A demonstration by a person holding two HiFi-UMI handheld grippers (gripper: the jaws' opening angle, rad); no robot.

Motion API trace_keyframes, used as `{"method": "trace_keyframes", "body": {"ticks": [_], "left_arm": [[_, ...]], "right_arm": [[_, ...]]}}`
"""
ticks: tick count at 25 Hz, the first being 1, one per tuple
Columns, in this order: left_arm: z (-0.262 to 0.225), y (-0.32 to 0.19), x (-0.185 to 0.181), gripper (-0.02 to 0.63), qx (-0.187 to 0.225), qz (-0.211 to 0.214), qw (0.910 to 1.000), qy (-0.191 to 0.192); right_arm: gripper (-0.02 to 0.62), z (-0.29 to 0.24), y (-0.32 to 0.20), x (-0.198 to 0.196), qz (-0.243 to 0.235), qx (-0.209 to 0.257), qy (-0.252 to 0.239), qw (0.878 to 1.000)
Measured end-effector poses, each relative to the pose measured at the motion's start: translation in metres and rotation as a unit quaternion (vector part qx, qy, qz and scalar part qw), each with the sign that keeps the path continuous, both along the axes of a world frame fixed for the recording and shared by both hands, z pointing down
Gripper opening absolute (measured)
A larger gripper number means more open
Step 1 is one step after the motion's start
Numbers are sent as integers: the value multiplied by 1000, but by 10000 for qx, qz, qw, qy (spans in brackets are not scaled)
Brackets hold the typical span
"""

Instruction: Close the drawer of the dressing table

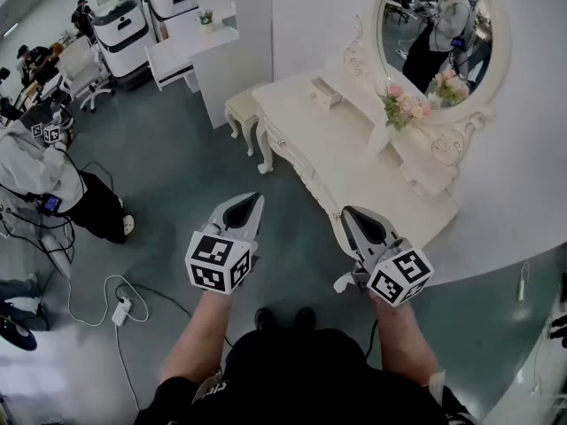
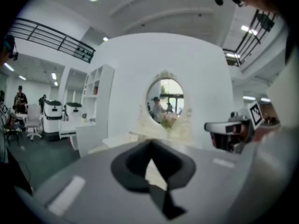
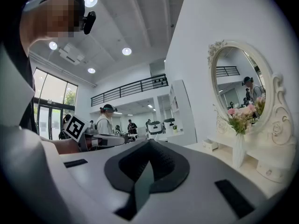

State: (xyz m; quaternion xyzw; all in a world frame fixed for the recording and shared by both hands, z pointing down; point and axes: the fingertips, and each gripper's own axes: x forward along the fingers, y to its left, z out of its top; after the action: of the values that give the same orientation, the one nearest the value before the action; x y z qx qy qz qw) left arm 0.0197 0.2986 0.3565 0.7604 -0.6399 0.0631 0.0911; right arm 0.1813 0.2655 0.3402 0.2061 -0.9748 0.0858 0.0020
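The cream dressing table (image 1: pixel 337 158) stands against the white wall under an oval mirror (image 1: pixel 443 34), with a vase of pink flowers (image 1: pixel 396 106) on it. A small drawer (image 1: pixel 324 92) juts out of the tabletop unit at the table's far end; it is also seen in the right gripper view (image 3: pixel 210 145). My left gripper (image 1: pixel 251 202) hangs over the floor left of the table, shut and holding nothing. My right gripper (image 1: pixel 349 212) hovers by the table's near end, also shut and holding nothing. Neither touches the table. The shut jaws fill the lower left gripper view (image 2: pixel 150 147) and right gripper view (image 3: pixel 149 146).
A cream stool (image 1: pixel 241 112) stands by the table's far left corner. A person (image 1: pixel 44 171) crouches at the left, and a cable with a power strip (image 1: pixel 120 311) lies on the floor. White machines (image 1: pixel 124 34) and a white desk (image 1: pixel 182 56) stand behind.
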Motion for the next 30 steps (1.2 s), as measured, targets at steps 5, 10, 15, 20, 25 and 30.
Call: {"method": "trace_keyframes", "body": {"ticks": [5, 10, 15, 20, 25, 30], "left_arm": [[3, -4, 5, 9, -74, -9, 10000, 53], [1, -6, 13, 9, -31, -102, 9999, 30], [0, -6, 21, 9, 4, -263, 9996, 60], [1, -4, 37, 9, 46, -372, 9993, 88], [0, -3, 55, 9, 81, -388, 9991, 161], [4, -9, 64, 9, 55, -285, 9994, 180]], "right_arm": [[-8, 0, -3, 5, -47, 4, 20, 10000], [-9, 1, -8, 14, -46, -66, -59, 9999], [-8, -3, -12, 29, -80, -253, -394, 9989], [-6, 1, -15, 46, -171, -436, -544, 9974], [-6, 7, -9, 57, -287, -487, -437, 9974], [-6, 18, -12, 60, -273, -548, -289, 9977]]}}
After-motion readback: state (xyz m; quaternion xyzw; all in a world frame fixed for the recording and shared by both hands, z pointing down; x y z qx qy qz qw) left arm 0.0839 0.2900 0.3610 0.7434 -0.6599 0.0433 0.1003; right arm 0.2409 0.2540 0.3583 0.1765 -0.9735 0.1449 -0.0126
